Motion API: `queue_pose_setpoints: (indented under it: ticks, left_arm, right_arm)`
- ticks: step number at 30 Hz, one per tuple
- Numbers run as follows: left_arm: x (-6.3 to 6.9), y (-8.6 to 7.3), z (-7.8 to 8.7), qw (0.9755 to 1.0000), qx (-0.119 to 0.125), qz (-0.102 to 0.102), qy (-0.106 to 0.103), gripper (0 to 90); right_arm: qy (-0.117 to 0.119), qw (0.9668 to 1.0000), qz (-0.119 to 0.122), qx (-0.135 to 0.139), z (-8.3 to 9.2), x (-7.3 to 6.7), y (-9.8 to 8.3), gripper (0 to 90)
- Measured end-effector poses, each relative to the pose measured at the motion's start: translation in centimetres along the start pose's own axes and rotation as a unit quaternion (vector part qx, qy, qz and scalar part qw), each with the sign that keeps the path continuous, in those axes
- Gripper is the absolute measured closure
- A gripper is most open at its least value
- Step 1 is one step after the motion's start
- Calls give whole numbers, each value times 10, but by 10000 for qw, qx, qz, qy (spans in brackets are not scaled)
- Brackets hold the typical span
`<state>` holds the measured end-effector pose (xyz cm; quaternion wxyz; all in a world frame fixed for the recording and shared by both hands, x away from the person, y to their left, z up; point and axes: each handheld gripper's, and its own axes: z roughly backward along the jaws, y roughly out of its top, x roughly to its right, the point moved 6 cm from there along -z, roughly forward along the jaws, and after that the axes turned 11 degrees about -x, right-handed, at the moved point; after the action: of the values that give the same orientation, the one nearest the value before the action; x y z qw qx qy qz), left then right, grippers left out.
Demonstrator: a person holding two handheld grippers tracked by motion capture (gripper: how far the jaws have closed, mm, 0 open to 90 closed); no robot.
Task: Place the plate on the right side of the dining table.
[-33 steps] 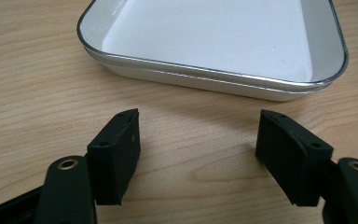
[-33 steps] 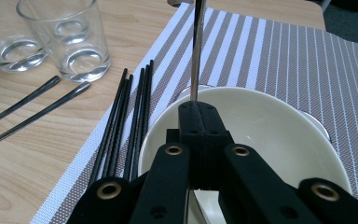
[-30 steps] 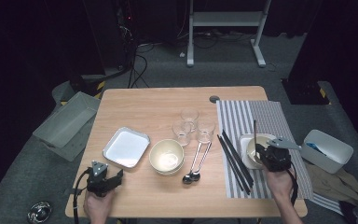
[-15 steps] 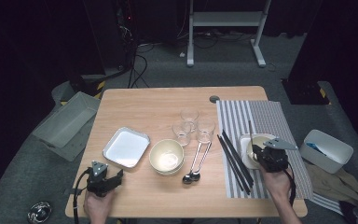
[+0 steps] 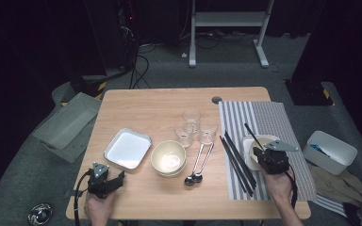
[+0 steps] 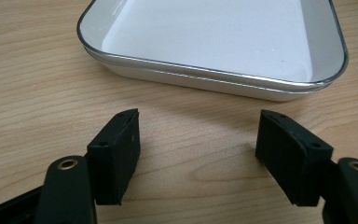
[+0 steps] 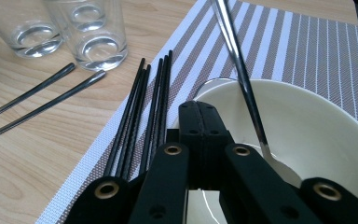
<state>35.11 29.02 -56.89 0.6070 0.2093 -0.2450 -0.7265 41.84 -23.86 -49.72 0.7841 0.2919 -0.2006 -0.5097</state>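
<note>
Right gripper view: right claw [image 7: 200, 121] clenched empty at the bowl [image 7: 326, 135] rim, likely a pinch; left claw [image 6: 205, 154] spread before the tray [image 6: 214, 79], ready to take it.

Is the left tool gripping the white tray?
No: in the left gripper view the left tool stands open over bare wood, with the white tray lying just beyond its tips, untouched.

Black hand-held gripper [image 6: 198, 154], brass-looking rivets
</note>
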Motion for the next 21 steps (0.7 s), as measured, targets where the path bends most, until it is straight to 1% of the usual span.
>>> queue_pose_setpoints:
  ticks: [7, 12, 19, 21]
  left_arm:
    - [0, 0, 0, 10000, 0, 0, 0, 309]
    - [0, 0, 0, 10000, 1, 1, 0, 308]
    - [0, 0, 0, 10000, -1, -1, 1, 308]
    - [0, 0, 0, 10000, -1, 0, 2, 309]
  right_arm:
    - [72, 10000, -8, 43, 0, -1, 0, 898]
    - [145, 9998, -1, 103, 0, -2, -1, 873]
    - [263, 9995, -35, 184, 1, -3, 0, 795]
    - [244, 9995, -59, 184, 1, -2, 1, 787]
